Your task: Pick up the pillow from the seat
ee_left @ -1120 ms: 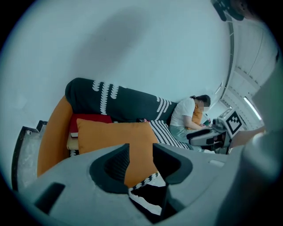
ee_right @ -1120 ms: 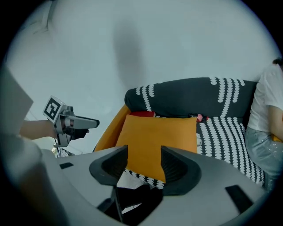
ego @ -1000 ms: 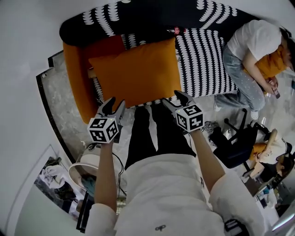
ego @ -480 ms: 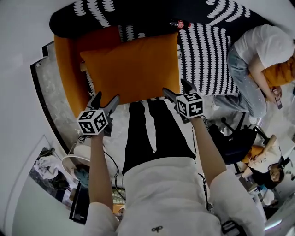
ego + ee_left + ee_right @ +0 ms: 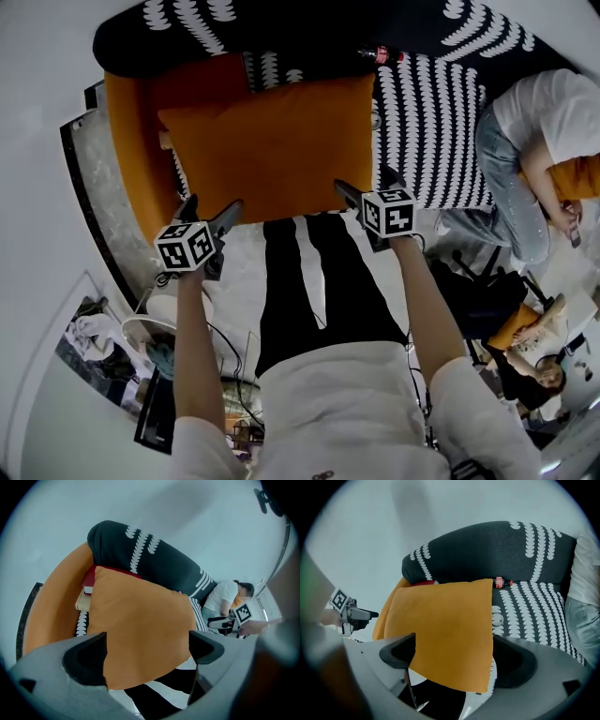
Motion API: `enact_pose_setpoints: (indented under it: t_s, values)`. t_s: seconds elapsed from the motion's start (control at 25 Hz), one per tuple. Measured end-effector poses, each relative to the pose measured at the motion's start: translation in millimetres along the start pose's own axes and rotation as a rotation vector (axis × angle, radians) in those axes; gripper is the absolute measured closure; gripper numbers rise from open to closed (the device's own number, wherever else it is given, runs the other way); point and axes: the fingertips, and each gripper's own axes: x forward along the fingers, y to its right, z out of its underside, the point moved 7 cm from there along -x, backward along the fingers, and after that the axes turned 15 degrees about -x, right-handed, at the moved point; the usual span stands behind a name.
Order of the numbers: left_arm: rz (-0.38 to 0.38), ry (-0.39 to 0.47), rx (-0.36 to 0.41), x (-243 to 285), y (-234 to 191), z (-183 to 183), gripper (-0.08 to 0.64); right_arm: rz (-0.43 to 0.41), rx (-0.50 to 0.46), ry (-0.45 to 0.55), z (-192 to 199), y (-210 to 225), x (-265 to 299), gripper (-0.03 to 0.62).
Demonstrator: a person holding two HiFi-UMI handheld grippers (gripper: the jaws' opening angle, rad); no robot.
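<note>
The large orange fabric pillow (image 5: 267, 141) lies on the seat of the black white-patterned sofa (image 5: 441, 112); the left hand-held gripper (image 5: 210, 208) and the right hand-held gripper (image 5: 367, 185) have just been opening wide (gripping nothing); the pillow's near corners show between their jaws.

Pillow (image 5: 267, 141): orange cloth, matt, smooth and even.
Sofa (image 5: 441, 112): matt woven cloth, black with white print.
Floor (image 5: 94, 192): polished, veined like stone, slightly glossy.
Left tool (image 5: 211, 208): matt grey plastic with dull black jaw pads.
Right tool (image 5: 366, 183): the same matt grey plastic.
</note>
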Motion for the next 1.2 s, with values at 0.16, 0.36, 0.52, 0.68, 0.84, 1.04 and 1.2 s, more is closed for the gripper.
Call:
enact_pose_setpoints:
  t_s: [0.16,0.36,0.52,0.68,0.84,1.04,1.2]
  values:
    - [-0.067,-0.021,0.01,15,-18,-3,-0.019,0.01,0.018,-0.022,2,12,17,0.135]
    - [-0.131,-0.061,-0.004,33,-40,1,-0.032,-0.007,-0.004,-0.043,6,22,37,0.133]
    - [-0.171,-0.085,0.027,48,-48,4,-0.033,-0.009,-0.006,-0.052,12,34,48,0.132]
    - [-0.184,-0.07,0.001,51,-57,1,-0.034,-0.014,-0.021,-0.055,10,34,56,0.132]
    - [-0.223,-0.128,0.064,65,-67,2,-0.034,0.008,-0.032,-0.081,16,36,70,0.132]
    - [-0.225,-0.148,0.038,72,-81,1,-0.034,0.002,-0.026,-0.095,17,37,85,0.128]
    - [-0.206,-0.143,0.004,75,-81,8,-0.034,-0.003,-0.04,-0.103,20,37,88,0.117]
